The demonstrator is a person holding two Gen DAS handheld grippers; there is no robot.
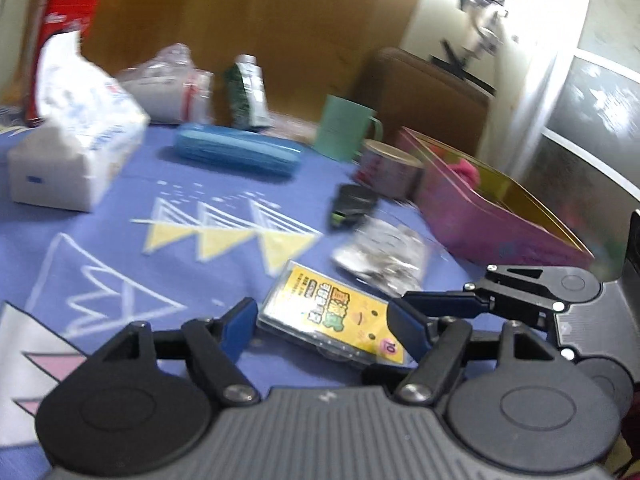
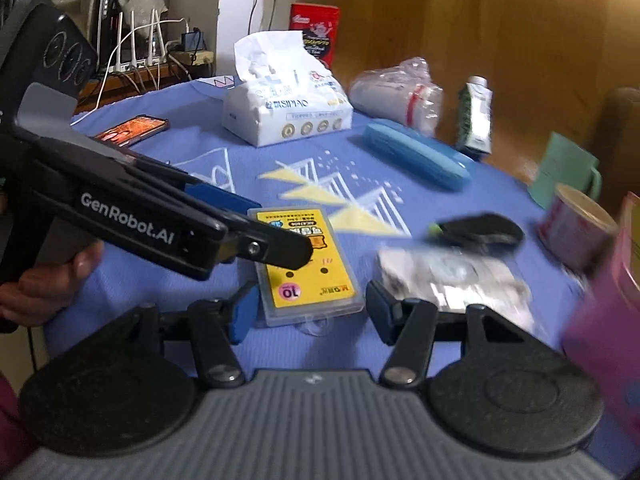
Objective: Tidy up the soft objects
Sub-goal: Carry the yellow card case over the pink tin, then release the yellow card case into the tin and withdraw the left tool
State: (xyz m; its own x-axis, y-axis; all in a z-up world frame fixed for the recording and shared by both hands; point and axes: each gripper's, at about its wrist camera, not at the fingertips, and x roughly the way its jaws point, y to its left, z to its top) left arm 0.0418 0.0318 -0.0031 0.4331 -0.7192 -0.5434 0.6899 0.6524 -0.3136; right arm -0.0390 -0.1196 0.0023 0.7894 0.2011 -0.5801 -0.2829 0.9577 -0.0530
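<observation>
Yellow card case (image 2: pixel 306 260) flat on tablecloth (image 2: pixel 312 160), between spread jaws of both grippers, ungrasped.

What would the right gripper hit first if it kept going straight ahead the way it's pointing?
Most likely the yellow card case: it lies flat on the blue tablecloth between the open fingers of the right gripper. Depth is uncertain in this blurred view.

My right gripper (image 2: pixel 310 312) hangs spread wide over the yellow card case (image 2: pixel 304 256) on the blue tabletop (image 2: pixel 160 160); the left gripper (image 2: pixel 256 220) crosses above it
</observation>
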